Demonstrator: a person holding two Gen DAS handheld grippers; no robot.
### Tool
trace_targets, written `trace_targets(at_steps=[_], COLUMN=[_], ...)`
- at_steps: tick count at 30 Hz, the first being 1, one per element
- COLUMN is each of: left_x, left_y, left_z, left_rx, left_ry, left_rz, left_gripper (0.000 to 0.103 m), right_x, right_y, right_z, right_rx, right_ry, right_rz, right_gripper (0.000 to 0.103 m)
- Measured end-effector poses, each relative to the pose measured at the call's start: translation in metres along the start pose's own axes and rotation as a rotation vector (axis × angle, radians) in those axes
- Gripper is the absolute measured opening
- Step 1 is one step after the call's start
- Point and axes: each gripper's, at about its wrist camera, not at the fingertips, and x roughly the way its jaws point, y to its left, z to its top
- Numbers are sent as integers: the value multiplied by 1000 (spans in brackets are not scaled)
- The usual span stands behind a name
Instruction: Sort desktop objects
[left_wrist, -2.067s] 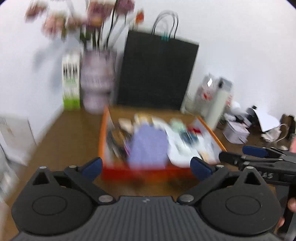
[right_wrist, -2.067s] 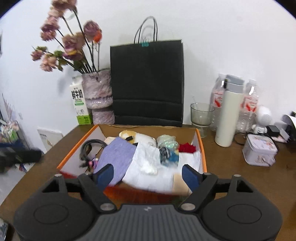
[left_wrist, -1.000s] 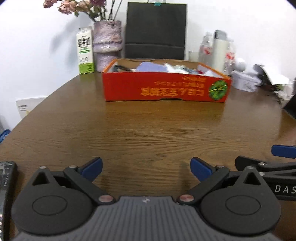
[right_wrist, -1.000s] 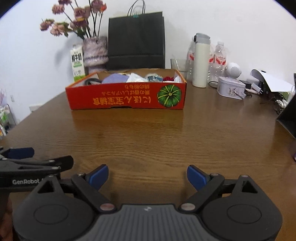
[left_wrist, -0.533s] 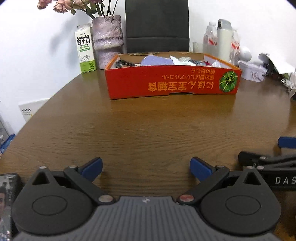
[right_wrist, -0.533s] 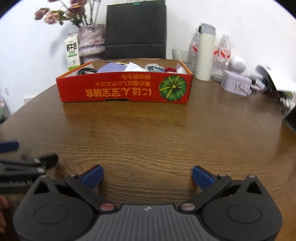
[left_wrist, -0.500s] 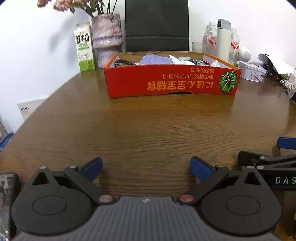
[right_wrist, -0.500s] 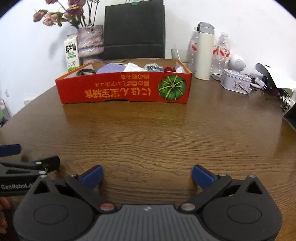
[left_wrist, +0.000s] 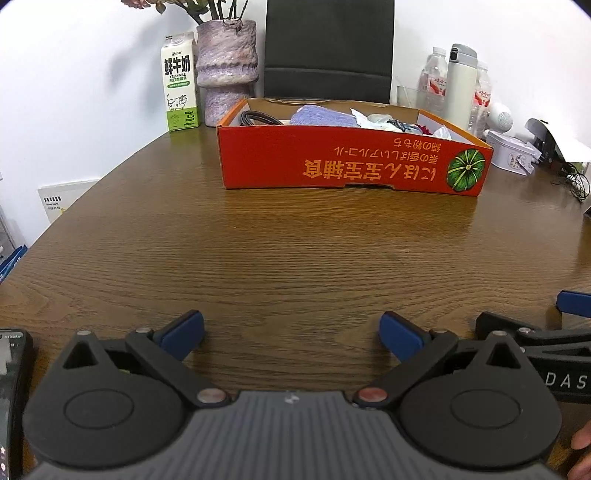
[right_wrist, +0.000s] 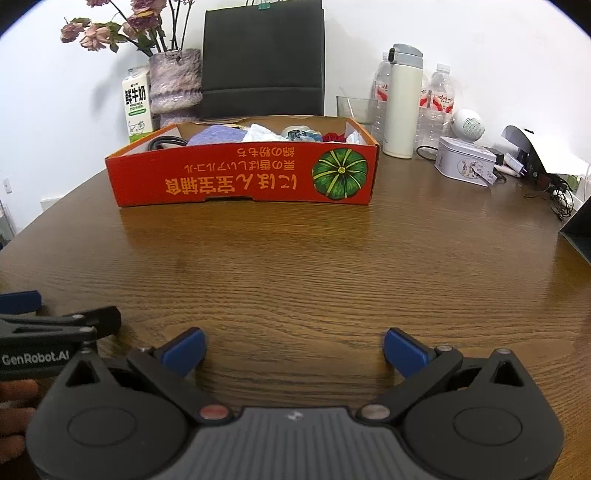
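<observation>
A red cardboard box (left_wrist: 351, 166) with a green pumpkin print stands at the far middle of the brown wooden table (left_wrist: 295, 251); it also shows in the right wrist view (right_wrist: 243, 177). It holds a purple cloth (left_wrist: 321, 115), white paper (right_wrist: 260, 133), a black cable (left_wrist: 258, 118) and other small items. My left gripper (left_wrist: 291, 330) is open and empty, low over the table's near edge. My right gripper (right_wrist: 293, 349) is open and empty beside it, to its right.
Behind the box stand a milk carton (left_wrist: 179, 98), a stone vase (left_wrist: 227, 70) with flowers and a black paper bag (right_wrist: 262, 59). At the right are a white flask (right_wrist: 402, 101), water bottles (right_wrist: 439, 107), a glass (right_wrist: 356, 109), a tin (right_wrist: 465, 160) and cables (right_wrist: 557, 199). A phone (left_wrist: 11, 398) lies at near left.
Both grippers have drawn back from over the box and come down low over the near table. In the last half second they barely moved. Both stayed open.
</observation>
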Motion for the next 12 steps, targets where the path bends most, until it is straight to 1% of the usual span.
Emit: trace_targets(at_steps=[12], left_x=[0], left_y=[0], left_z=[0], left_rx=[1], left_ry=[0], left_rz=[0], left_gripper=[103], right_x=[1], right_y=[0], right_z=[1], right_rx=[-2], right_ry=[-1], right_rz=[5], right_gripper=[103])
